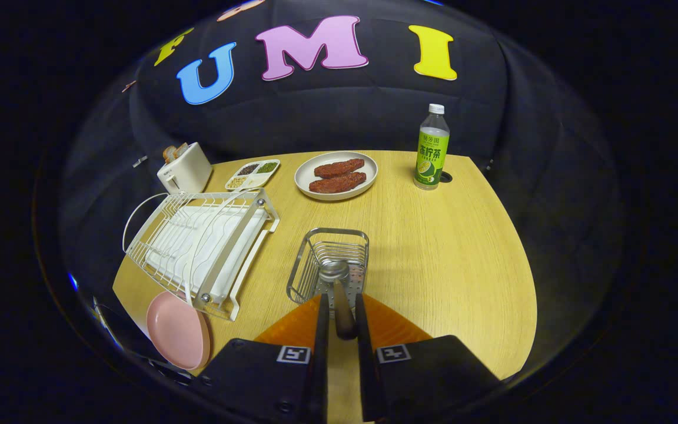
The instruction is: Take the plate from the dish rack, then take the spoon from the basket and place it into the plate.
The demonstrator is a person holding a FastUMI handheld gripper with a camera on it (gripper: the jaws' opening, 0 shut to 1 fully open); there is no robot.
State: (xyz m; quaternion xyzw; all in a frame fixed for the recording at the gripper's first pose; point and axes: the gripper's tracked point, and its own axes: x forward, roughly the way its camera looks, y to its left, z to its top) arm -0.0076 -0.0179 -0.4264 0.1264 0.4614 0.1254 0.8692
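My gripper (339, 306) is shut on the spoon (335, 274), both fingers pressing its dark handle. The spoon's metal bowl points ahead, over the near part of the wire basket (315, 254). The pink plate (177, 330) lies flat on the wooden table, left of the fingers and just in front of the white dish rack (198, 244). The rack holds no dishes.
Beyond the basket sits a white plate with two pieces of meat (336, 175). A green bottle (432, 150) stands at the far right, a white toaster (185, 168) and a divided tray (252, 174) at the far left. Bare tabletop (451, 259) spreads right of the basket.
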